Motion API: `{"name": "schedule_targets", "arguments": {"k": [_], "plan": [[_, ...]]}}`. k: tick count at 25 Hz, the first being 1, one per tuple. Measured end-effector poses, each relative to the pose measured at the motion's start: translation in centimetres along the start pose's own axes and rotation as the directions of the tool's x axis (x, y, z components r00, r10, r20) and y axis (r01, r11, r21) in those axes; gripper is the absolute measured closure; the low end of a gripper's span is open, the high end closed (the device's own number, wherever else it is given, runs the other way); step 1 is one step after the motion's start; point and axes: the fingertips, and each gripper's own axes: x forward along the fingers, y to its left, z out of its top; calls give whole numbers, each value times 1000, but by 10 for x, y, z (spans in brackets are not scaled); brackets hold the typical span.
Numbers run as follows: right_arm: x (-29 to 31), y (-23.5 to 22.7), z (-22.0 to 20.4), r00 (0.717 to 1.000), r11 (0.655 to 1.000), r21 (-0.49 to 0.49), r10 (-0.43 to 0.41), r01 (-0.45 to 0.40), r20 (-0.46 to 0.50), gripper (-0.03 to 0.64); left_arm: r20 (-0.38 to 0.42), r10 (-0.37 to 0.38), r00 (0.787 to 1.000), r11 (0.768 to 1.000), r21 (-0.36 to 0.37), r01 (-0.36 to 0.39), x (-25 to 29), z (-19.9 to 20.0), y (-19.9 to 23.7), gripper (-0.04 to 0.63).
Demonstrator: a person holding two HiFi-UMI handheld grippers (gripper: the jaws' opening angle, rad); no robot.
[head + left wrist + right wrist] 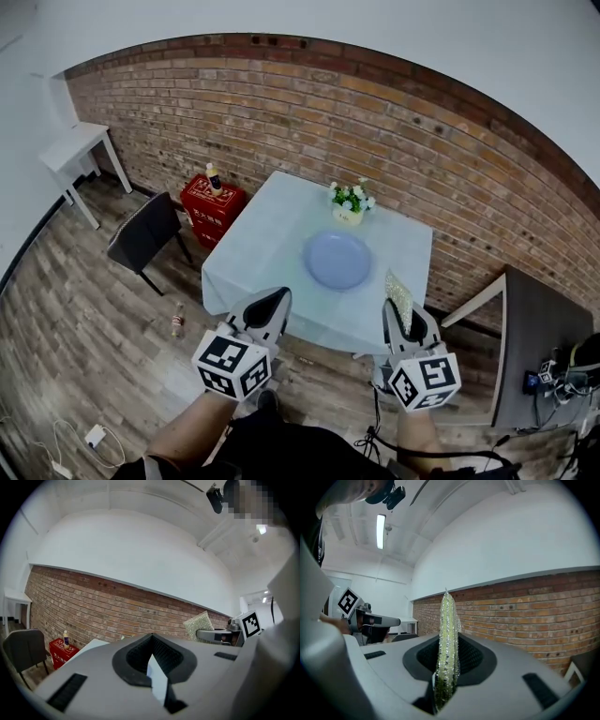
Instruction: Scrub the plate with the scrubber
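The right gripper (405, 319) is clamped on the scrubber (446, 648), a thin pad of sparkly pale-green mesh that stands on edge between its jaws and sticks out past their tips. The left gripper (266, 307) has its jaws pressed together with nothing in them; the pale sliver at their seam in the left gripper view is probably the tablecloth beyond. In the head view both grippers are held side by side at the near edge of the table (267, 234), left at 7 o'clock of the plate (337, 260) and right at 5 o'clock, neither touching it. The plate, round and pale blue, lies flat on the light cloth, toward the table's right half. A small pot of white flowers (350, 201) stands just at its 12 o'clock, close to the brick wall (375, 122). At 9 o'clock of the table sit a red crate (211, 202) with a bottle (214, 177) on it and a dark chair (144, 232).
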Motion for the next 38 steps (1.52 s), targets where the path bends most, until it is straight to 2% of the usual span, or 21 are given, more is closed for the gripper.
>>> {"name": "schedule_targets", "arguments": {"k": [12,19,24,30,38], "plan": [[87,10,-1,998,999,-16,-41,41,-54,552,-7,-46,999,998,-31,45,41,4,82,584],[121,-6,-10,993,998,-25,-63,61,-99,552,-31,-49,998,998,-43,47,70,-5,110,584],[144,-34,-21,990,998,-23,-63,61,-128,552,-75,-24,997,999,-46,20,99,-24,118,584],[171,-67,-30,989,1000,7,-16,17,-147,552,-80,88,993,996,-7,-88,135,-28,132,584],[204,-109,-48,983,999,20,51,-48,-178,551,-131,122,984,993,19,-120,186,-44,128,584]]}}
